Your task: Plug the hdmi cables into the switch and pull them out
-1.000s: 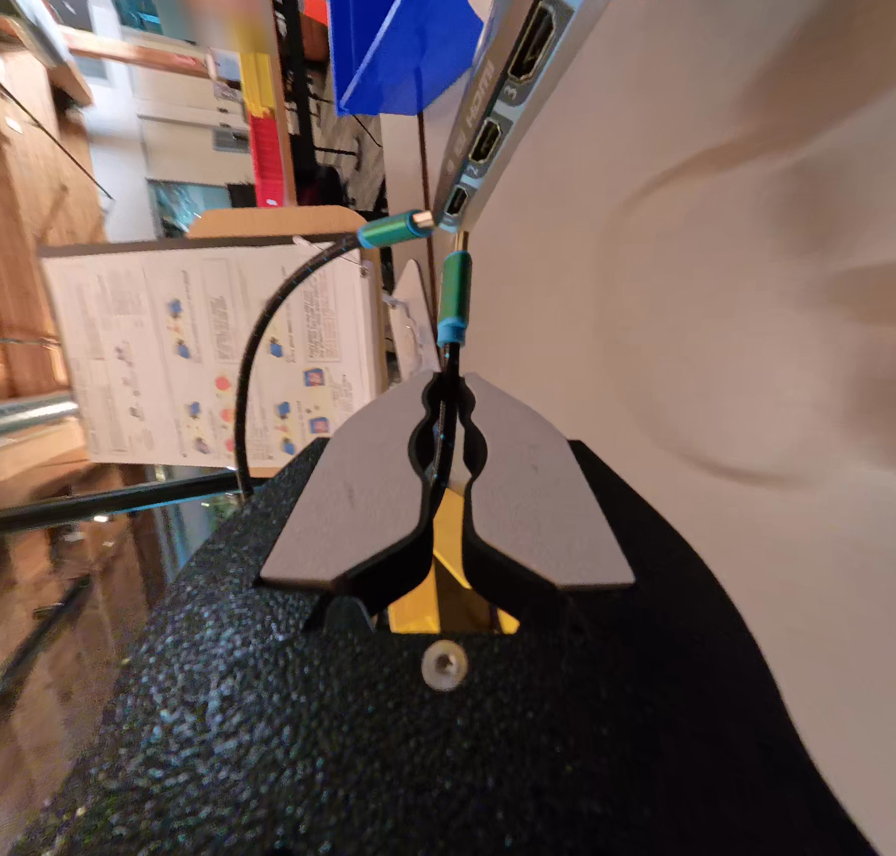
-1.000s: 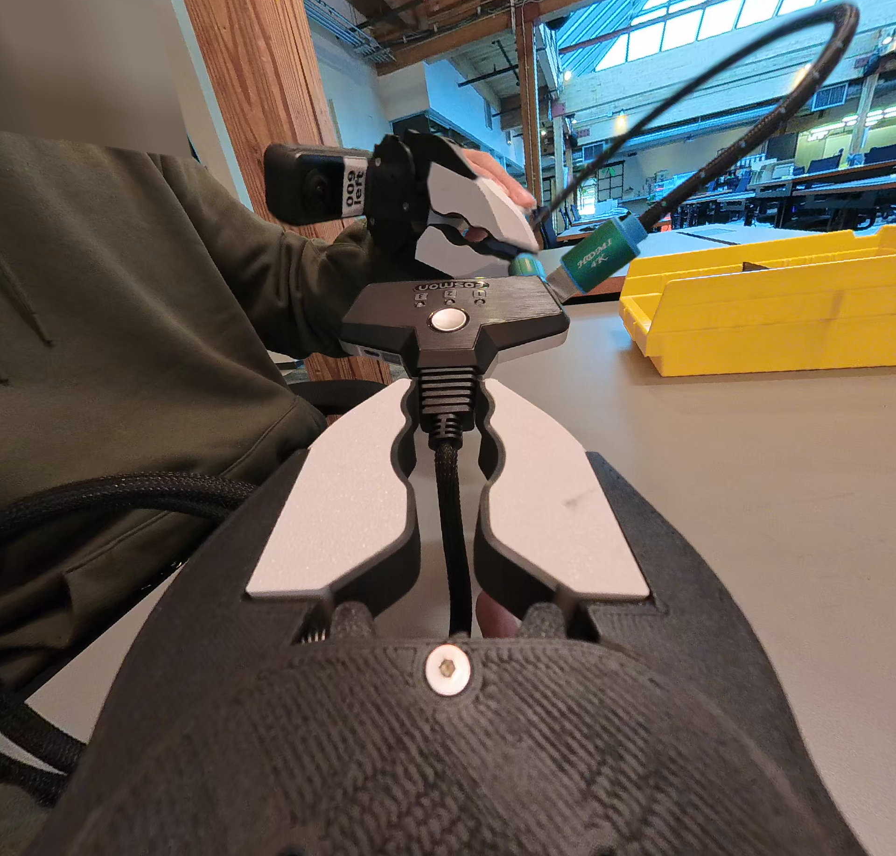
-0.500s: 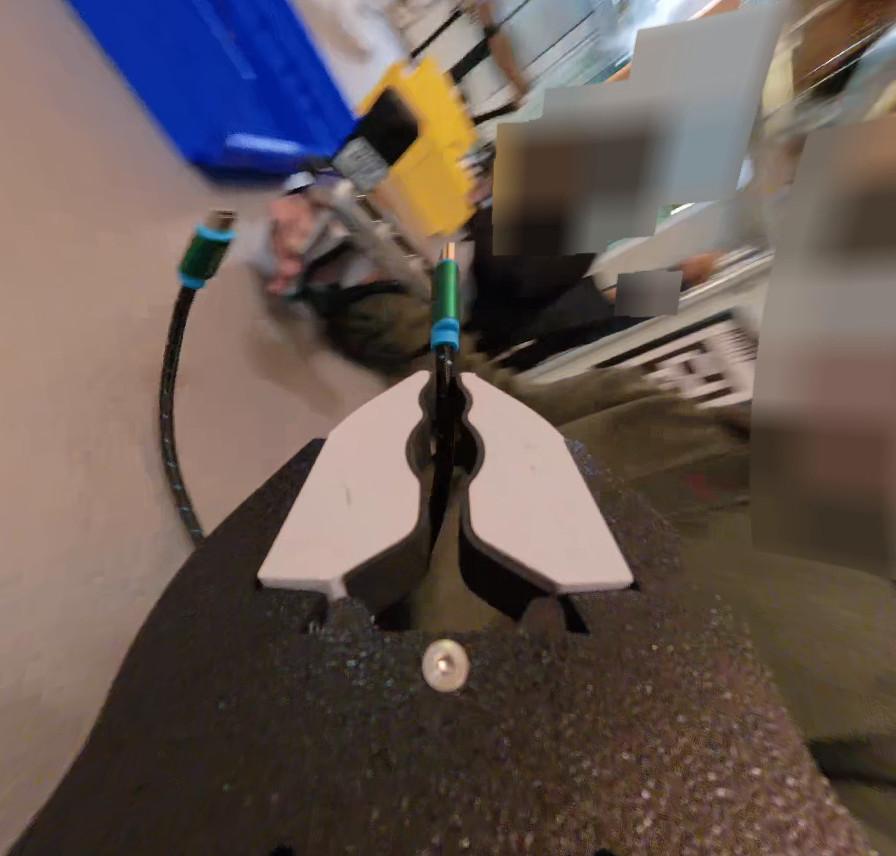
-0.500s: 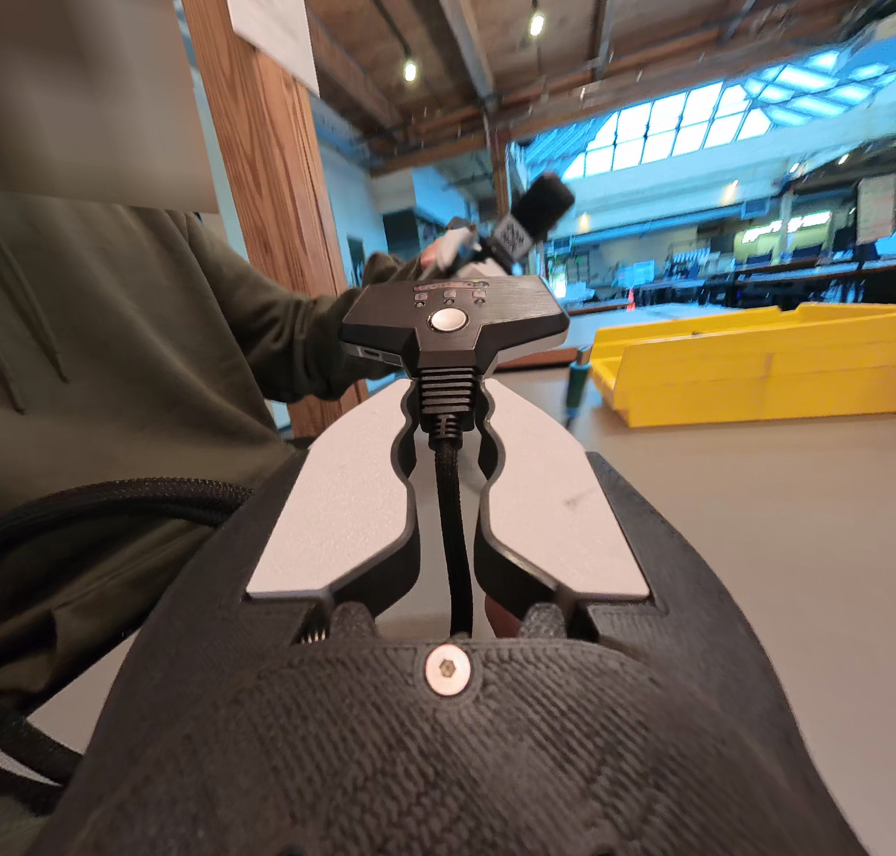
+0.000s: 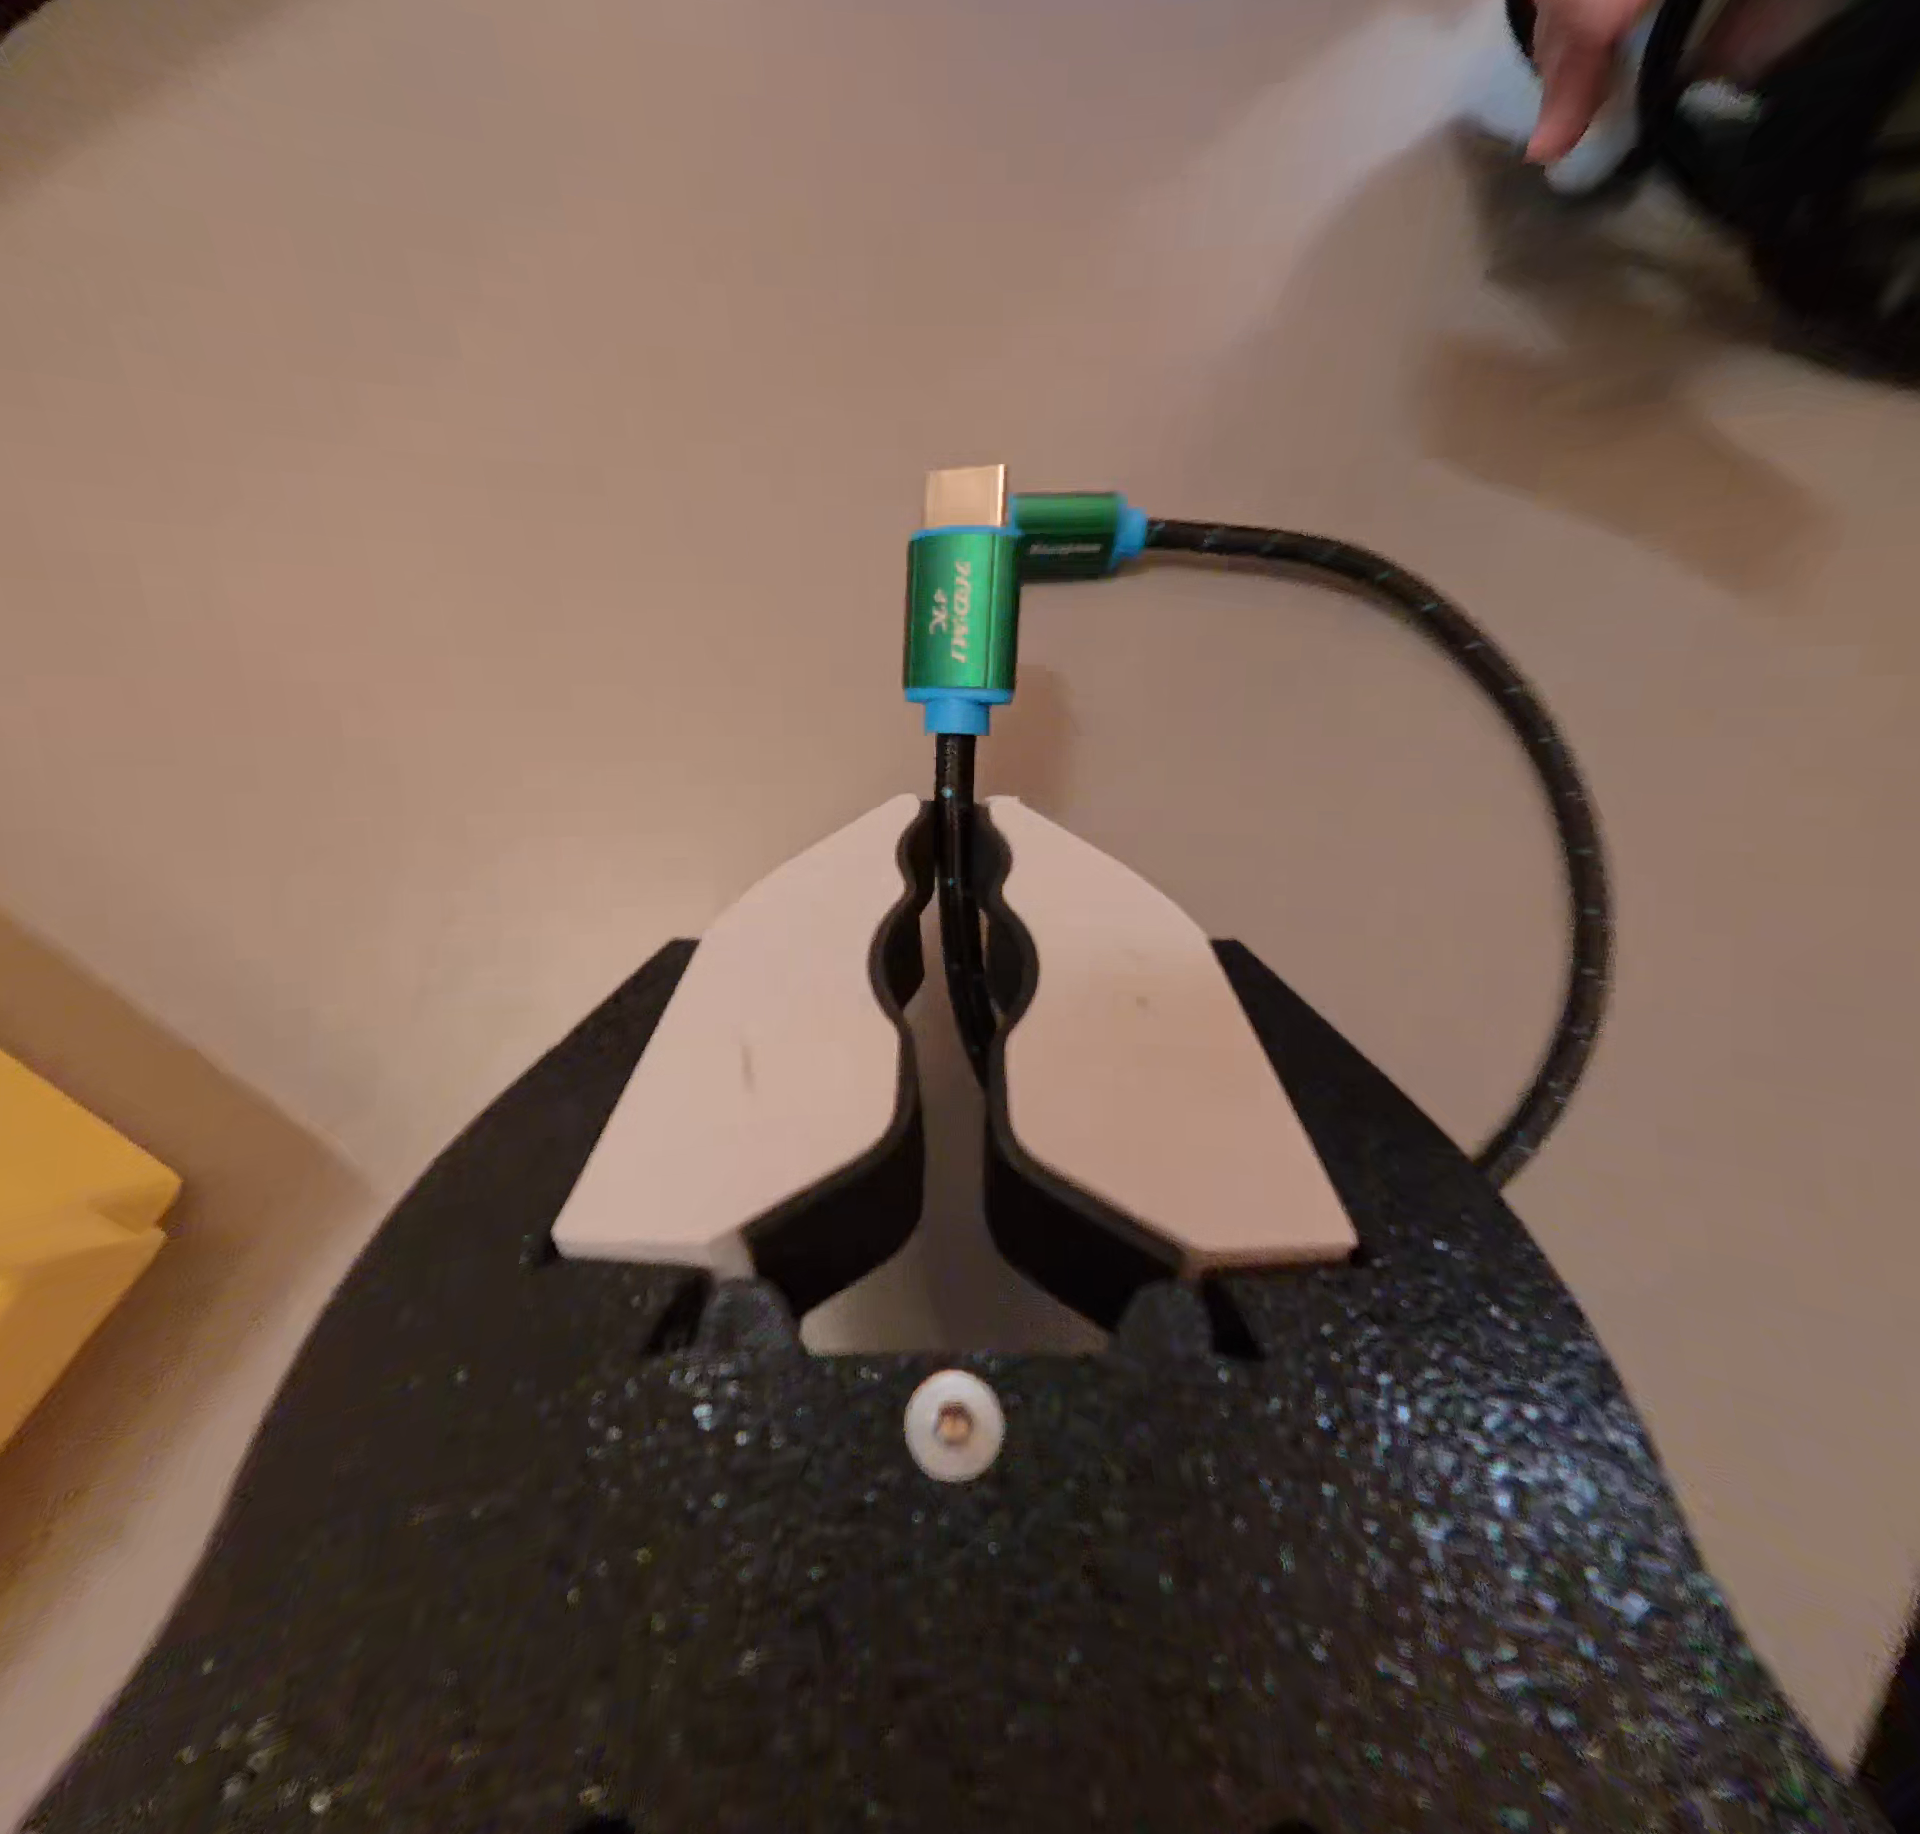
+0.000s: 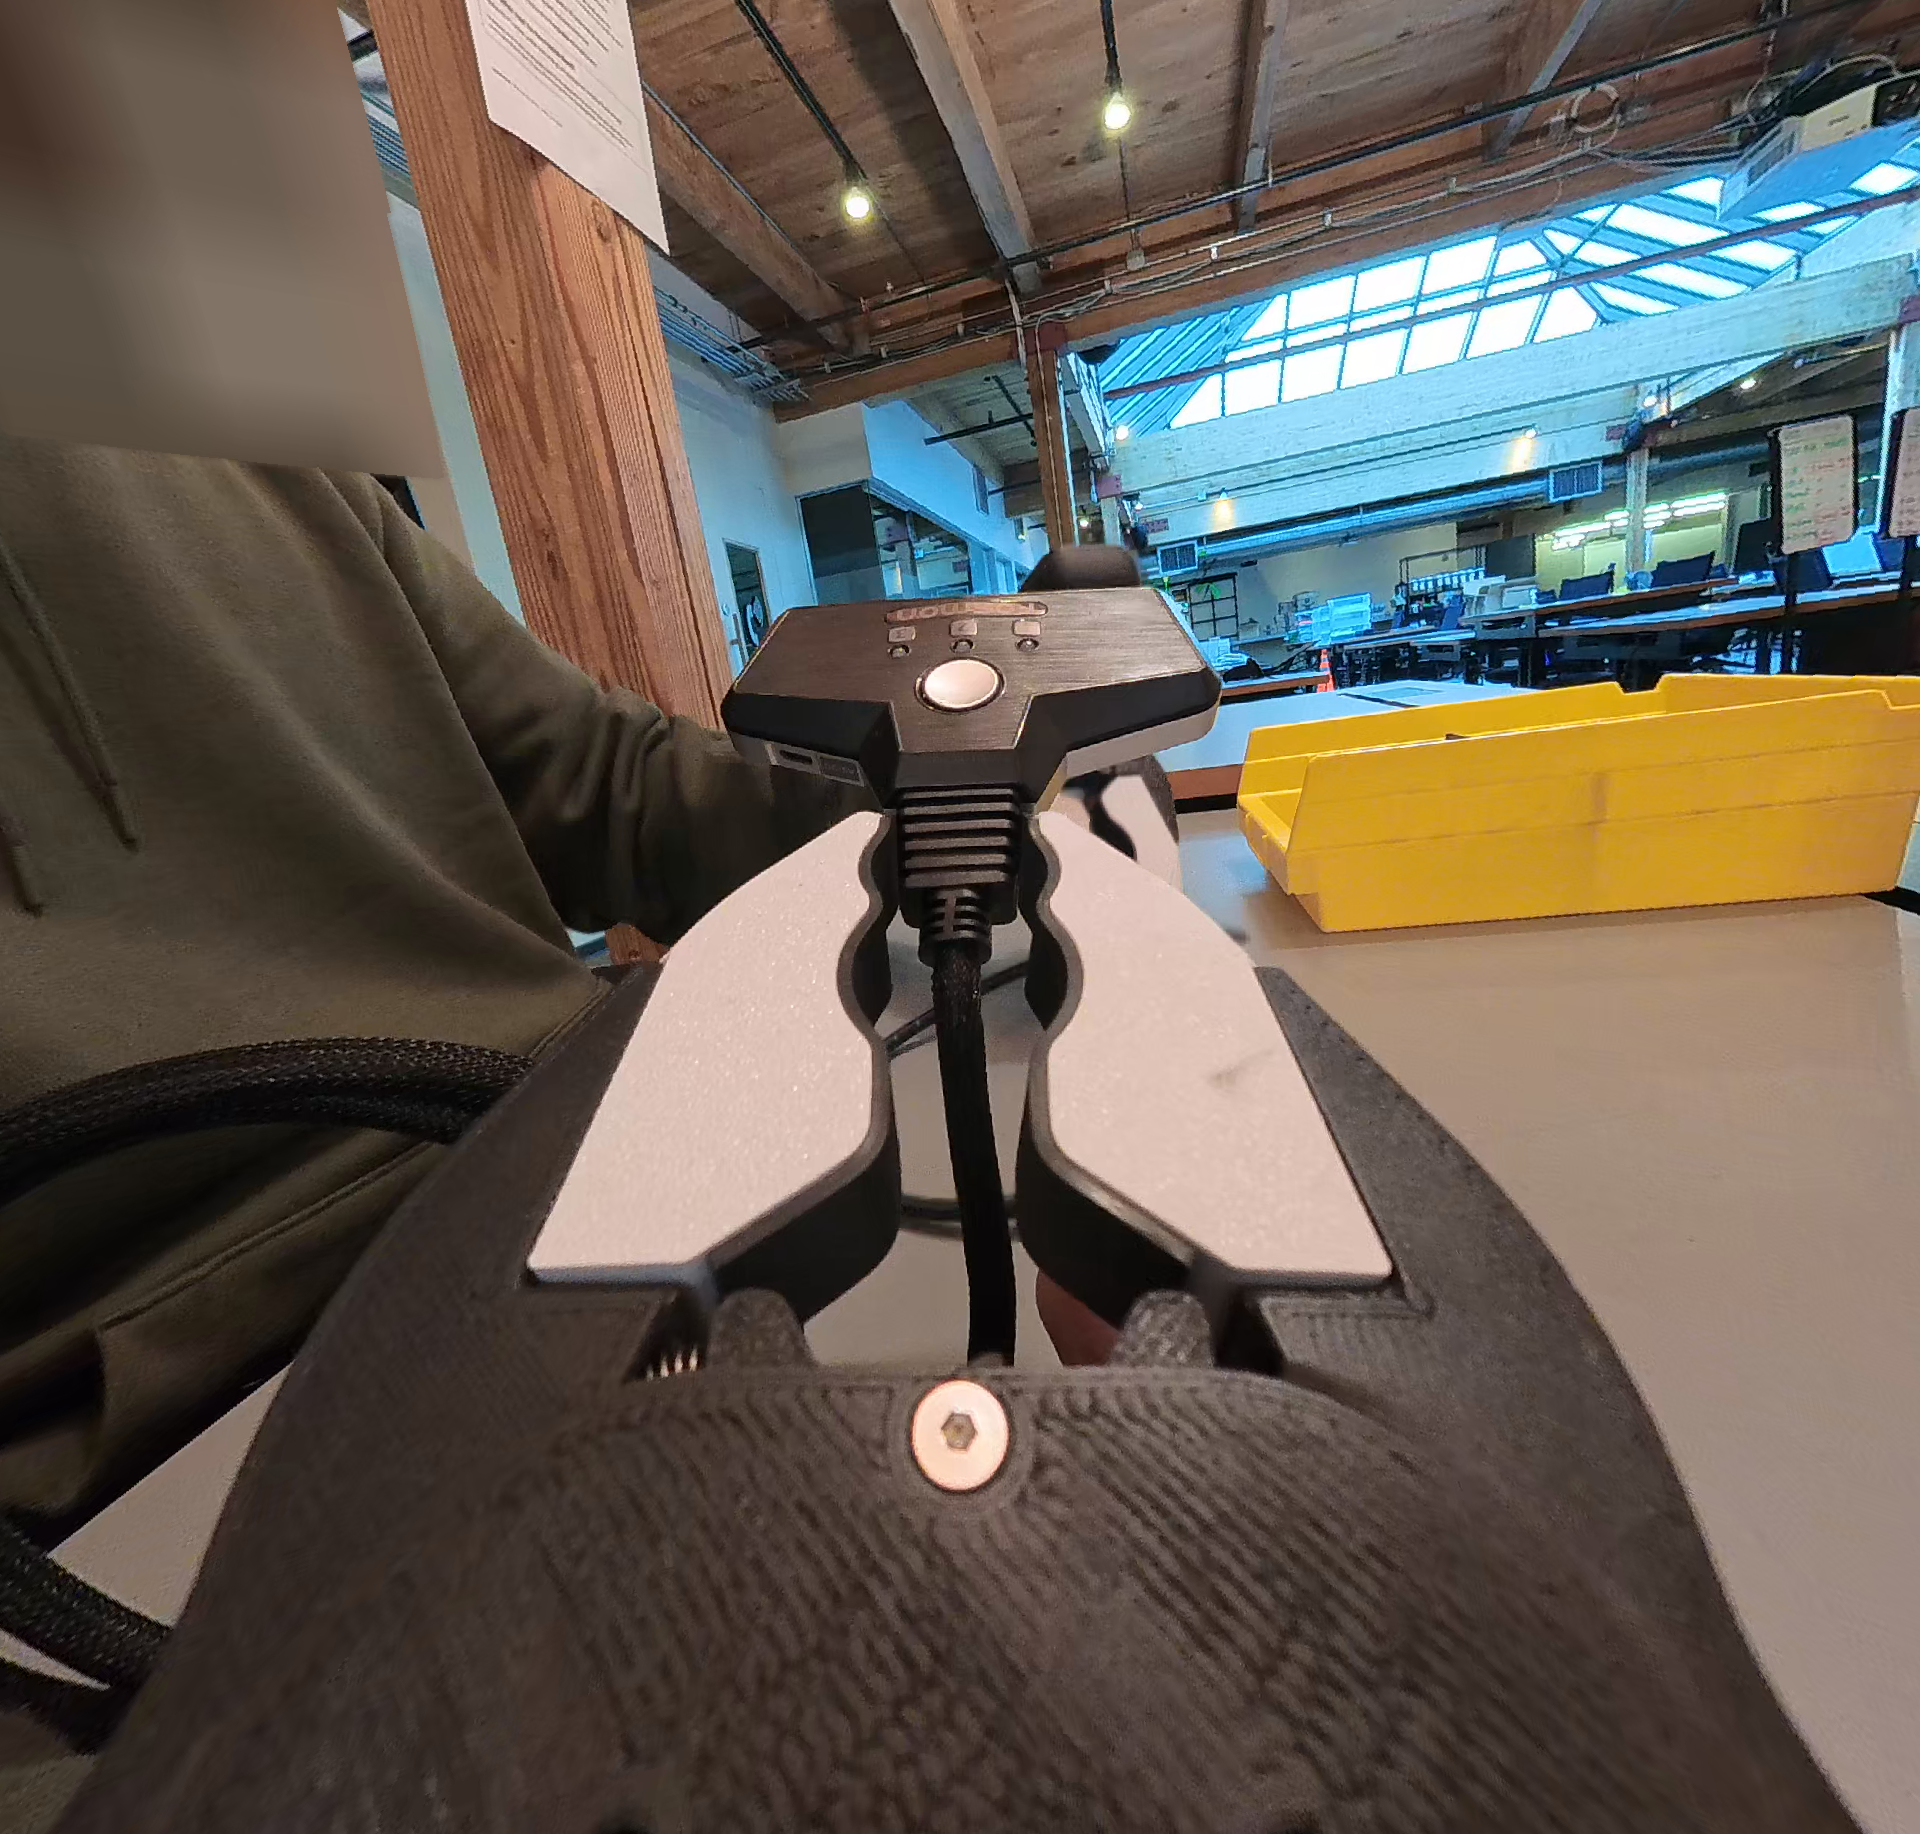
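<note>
My left gripper is shut on a black braided HDMI cable, just behind its green plug. The plug's gold tip points away from me over the beige table. The cable's other green plug lies just behind it, and the cable loops round to the right. My right gripper is shut on the ribbed neck of the black HDMI switch, held above the table with its button side up. Its black cord runs back between the fingers. The switch's ports are hidden.
A yellow bin stands on the table at the right in the right wrist view; its corner shows at the lower left in the left wrist view. A person in a green hoodie sits at the left. A hand shows at top right.
My left gripper has swung away from the switch's ports and now points down at the table, still holding the cable. The switch stays in my right gripper, which has tilted slightly upward.
</note>
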A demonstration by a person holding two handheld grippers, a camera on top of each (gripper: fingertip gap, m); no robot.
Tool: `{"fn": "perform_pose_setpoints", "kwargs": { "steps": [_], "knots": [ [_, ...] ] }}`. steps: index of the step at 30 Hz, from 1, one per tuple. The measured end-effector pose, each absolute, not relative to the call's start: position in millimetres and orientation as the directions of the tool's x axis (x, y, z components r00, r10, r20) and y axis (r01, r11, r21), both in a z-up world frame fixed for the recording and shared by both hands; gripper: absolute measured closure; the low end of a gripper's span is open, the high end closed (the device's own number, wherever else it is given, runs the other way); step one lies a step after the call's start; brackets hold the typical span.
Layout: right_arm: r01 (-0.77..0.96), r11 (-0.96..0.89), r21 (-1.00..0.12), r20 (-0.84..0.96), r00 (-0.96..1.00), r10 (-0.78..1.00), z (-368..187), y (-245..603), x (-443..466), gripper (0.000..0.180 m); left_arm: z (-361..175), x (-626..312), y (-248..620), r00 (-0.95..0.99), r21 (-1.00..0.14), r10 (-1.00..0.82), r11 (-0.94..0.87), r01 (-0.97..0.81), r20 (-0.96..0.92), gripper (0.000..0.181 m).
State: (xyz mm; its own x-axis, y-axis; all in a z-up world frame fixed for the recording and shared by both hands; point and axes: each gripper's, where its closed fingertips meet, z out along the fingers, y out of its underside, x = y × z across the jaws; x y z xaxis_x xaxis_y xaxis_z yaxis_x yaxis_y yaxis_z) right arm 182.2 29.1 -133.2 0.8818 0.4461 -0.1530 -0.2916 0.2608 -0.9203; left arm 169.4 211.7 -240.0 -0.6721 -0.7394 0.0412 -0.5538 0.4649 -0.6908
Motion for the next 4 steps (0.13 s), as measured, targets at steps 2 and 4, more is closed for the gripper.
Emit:
{"fn": "perform_pose_setpoints", "kwargs": {
  "steps": [2,4],
  "knots": [
    [-0.289,0.259,-0.922,-0.151,0.882,0.447,-133,30,182,0.158,-248,170,203,-0.707,-0.675,-0.707,0.519,-0.524,0.005,0.175],
    [-0.288,0.258,-0.922,-0.151,0.882,0.446,-133,30,182,0.158,-251,171,195,-0.735,-0.676,-0.678,0.547,-0.494,-0.011,0.175]
  ]
}}
